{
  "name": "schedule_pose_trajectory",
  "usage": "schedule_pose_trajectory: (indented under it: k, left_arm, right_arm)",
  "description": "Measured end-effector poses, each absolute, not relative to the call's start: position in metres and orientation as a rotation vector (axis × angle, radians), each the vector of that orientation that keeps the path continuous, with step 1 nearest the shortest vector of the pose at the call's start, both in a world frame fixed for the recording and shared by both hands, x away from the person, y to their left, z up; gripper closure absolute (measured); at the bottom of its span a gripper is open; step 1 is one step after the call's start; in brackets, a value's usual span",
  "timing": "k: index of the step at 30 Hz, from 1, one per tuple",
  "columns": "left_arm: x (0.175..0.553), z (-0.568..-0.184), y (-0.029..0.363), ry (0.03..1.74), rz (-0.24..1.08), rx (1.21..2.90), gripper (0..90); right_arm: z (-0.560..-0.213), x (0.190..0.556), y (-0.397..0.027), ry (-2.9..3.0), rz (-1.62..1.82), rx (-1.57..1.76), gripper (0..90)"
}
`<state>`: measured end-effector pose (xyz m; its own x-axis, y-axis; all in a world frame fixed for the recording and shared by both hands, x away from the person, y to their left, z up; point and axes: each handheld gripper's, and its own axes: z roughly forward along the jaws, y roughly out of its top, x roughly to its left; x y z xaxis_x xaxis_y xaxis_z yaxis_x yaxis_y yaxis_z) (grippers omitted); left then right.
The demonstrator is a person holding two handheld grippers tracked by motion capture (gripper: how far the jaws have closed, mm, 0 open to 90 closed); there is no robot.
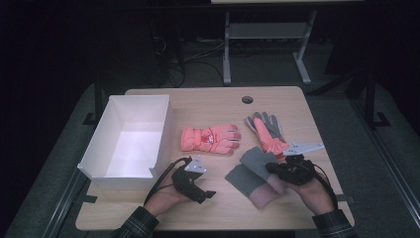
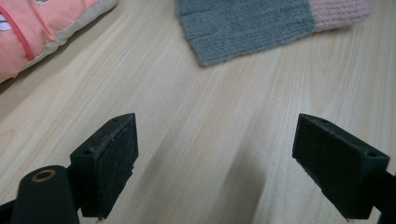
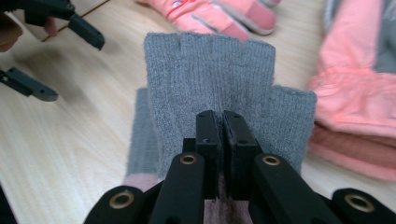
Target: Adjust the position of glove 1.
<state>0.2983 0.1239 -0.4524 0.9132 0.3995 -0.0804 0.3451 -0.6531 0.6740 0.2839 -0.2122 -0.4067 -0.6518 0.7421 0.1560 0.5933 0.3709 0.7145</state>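
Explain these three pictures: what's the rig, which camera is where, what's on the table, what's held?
No robot arm here: a person at a table holds a hand-operated two-jaw gripper in each hand. The high view looks down from above the person's side. The other two views come from cameras riding on each gripper, looking along its black jaws.

On the table: a white box, an orange ski glove, a second orange-and-grey ski glove, and grey knit fingerless gloves with pink cuffs.

The left gripper is open over bare wood, holding nothing. The right gripper is shut on a grey knit glove.
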Motion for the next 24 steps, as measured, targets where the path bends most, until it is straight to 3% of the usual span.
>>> schedule_pose_trajectory:
  k: [24]
  left_arm:
    - [0.297, -0.452, 0.123, 0.516, 0.093, 2.352, 13.9]
  right_arm:
    - [-0.43, 0.277, -0.169, 2.503, 1.025, 1.235, 84.4]
